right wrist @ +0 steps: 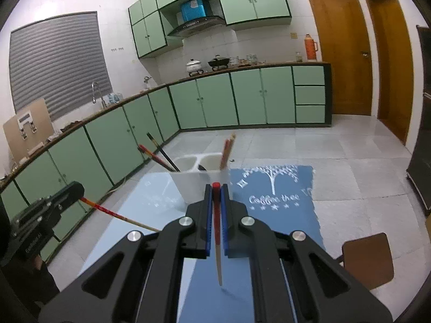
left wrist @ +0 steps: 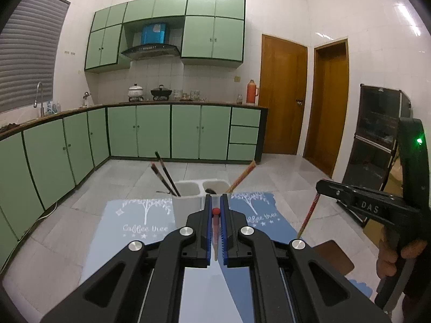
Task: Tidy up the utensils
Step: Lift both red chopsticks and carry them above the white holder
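A white utensil holder (left wrist: 188, 188) with two compartments stands on a blue placemat; it also shows in the right wrist view (right wrist: 194, 169). Two dark chopsticks (left wrist: 165, 173) lean in its left compartment, a light one (left wrist: 241, 176) in its right. My left gripper (left wrist: 215, 204) is shut on a red-topped chopstick (left wrist: 215, 228), just short of the holder. My right gripper (right wrist: 216, 191) is shut on another red-topped chopstick (right wrist: 216, 231); it also shows in the left wrist view (left wrist: 319, 185), off to the right of the holder.
The blue "Coffee tree" placemat (right wrist: 274, 199) covers a glass table. A brown chair seat (right wrist: 369, 258) sits at the table's right. Green kitchen cabinets (left wrist: 150, 132) line the far wall and left side. A dark cabinet (left wrist: 377, 140) stands at the right.
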Tool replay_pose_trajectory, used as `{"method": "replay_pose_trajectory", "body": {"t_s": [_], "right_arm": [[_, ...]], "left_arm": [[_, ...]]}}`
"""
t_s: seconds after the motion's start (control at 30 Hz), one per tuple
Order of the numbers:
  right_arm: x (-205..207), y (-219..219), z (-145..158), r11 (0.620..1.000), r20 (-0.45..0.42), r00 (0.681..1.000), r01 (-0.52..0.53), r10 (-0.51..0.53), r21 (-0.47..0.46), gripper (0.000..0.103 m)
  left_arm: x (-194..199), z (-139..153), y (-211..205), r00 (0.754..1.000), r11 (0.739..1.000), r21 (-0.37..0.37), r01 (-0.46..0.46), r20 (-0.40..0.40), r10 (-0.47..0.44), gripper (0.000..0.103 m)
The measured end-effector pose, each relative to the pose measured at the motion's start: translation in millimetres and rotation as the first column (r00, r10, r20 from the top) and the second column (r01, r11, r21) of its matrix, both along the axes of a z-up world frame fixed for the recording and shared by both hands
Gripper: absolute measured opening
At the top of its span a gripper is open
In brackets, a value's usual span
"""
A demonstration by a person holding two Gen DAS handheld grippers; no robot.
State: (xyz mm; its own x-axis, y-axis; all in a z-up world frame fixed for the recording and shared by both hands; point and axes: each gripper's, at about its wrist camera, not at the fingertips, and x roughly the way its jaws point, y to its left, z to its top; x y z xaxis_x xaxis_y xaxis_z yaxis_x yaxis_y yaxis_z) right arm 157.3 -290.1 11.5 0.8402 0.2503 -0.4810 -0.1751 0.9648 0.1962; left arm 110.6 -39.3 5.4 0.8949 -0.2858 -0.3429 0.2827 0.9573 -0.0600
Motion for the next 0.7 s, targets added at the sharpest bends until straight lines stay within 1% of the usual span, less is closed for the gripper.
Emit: {"method": "replay_pose_trajectory", "body": {"t_s": [0.13,0.23,0.43,0.53,0.63,0.7], "right_arm": [[9.3,4.0,21.4,1.0,0.049,0.999,-0.007,0.007,-0.001,0.005],[20.5,6.8,46.1,1.0,0.107,0.994,-0.014,0.013,0.005,0.005],[57.0,11.5,88.8,1.0,0.2,0.98,-0.01,0.006,0.017,0.005],[74.7,15.3,104.0,1.0,0.247,0.969,-0.001,-0.001,0.01,0.005],[94.6,18.3,110.4,1.0,0.27,0.963,0.009,-0.007,-0.006,0.005],[112.1,21.1,109.4,1.0,0.272,0.962,0.016,-0.01,-0.018,0.005]], "left_arm": [[7.6,14.8,6.8,0.999,1.0,-0.001,-0.006,0.043,0.006,0.006],[15.4,32.1,8.9,0.996,1.0,-0.003,-0.015,0.085,0.015,0.006],[40.2,62.6,9.6,0.987,1.0,0.001,-0.029,0.157,0.028,0.005],[57.9,71.7,7.8,0.984,0.999,0.011,-0.034,0.178,0.032,0.005],[78.7,75.4,5.6,0.982,0.999,0.018,-0.036,0.184,0.032,0.005],[92.5,73.9,3.5,0.983,0.999,0.026,-0.04,0.181,0.035,0.005]]}}
